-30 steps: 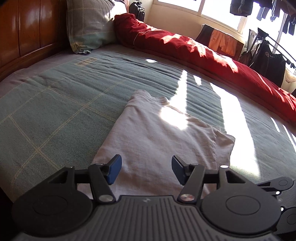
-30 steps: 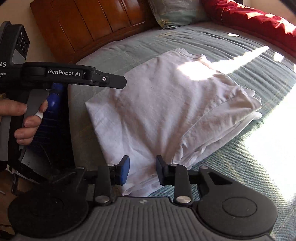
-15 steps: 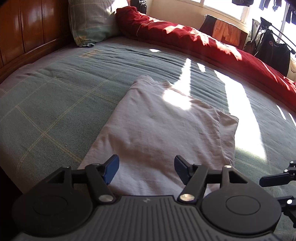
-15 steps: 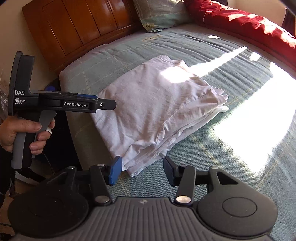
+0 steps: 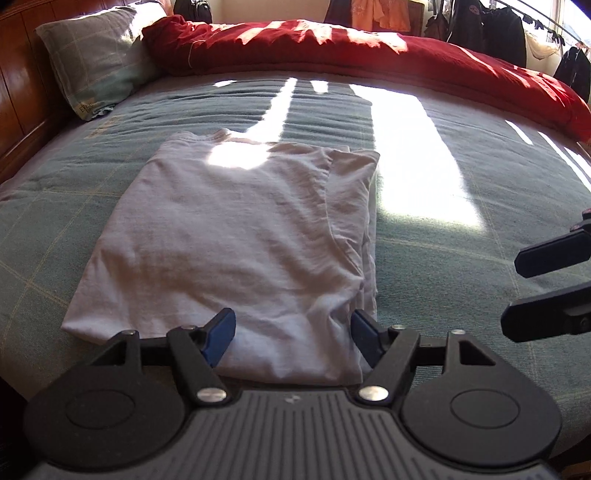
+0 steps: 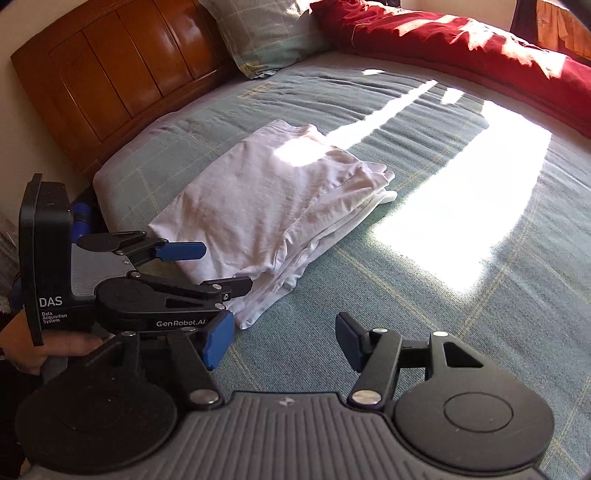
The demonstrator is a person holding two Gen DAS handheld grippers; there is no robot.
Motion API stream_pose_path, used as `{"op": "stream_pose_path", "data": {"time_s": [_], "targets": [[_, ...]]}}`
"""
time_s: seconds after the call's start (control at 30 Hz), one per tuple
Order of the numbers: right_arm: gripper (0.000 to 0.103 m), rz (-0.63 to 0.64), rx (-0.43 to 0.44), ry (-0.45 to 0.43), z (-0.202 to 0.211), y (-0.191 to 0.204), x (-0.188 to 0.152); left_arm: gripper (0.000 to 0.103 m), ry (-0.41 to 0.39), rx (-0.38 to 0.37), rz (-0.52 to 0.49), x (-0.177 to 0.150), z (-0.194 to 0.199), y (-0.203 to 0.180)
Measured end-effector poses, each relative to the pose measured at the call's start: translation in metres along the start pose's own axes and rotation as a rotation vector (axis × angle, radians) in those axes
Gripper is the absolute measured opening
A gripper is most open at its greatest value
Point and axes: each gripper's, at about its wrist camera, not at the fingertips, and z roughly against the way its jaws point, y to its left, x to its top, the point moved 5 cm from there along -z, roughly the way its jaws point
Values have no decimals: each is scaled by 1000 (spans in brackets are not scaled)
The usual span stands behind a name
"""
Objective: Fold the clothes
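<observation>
A folded white T-shirt point(image 5: 236, 236) lies flat on the green bedspread point(image 5: 443, 280); it also shows in the right wrist view point(image 6: 266, 210), with stacked layers along its near and right edges. My left gripper point(image 5: 293, 338) is open and empty, hovering just above the shirt's near edge. My right gripper point(image 6: 284, 341) is open and empty, over the bedspread, back from the shirt's near corner. The left gripper also shows in the right wrist view point(image 6: 210, 267), and the right gripper's fingers point(image 5: 546, 254) show at the right edge of the left wrist view.
A red duvet point(image 5: 369, 55) runs along the far side of the bed. A checked pillow point(image 5: 92, 62) leans on the wooden headboard point(image 6: 110, 81). Clothes hang on a rack point(image 5: 498, 26) by the window. Bright sun patches lie on the bedspread.
Both grippers have pulled back from the shirt and opened wider. The right gripper has let go of the shirt's edge and moved away to the right. The shirt lies still.
</observation>
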Motion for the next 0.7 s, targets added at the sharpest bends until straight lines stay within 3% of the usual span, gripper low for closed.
{"op": "stream_pose_path", "data": {"time_s": [0.27,0.57,0.7], "targets": [[69,-28,-26,-16,11,-9,-2,70,-92,-50,-11,18,26,-14],[70,-54,-79,10,13,-21,-9,70,-20,-132,16,12,6,-33],[72,-69,-91,14,17,-28,-12,71,14,-134,29,4,-7,-35]]}}
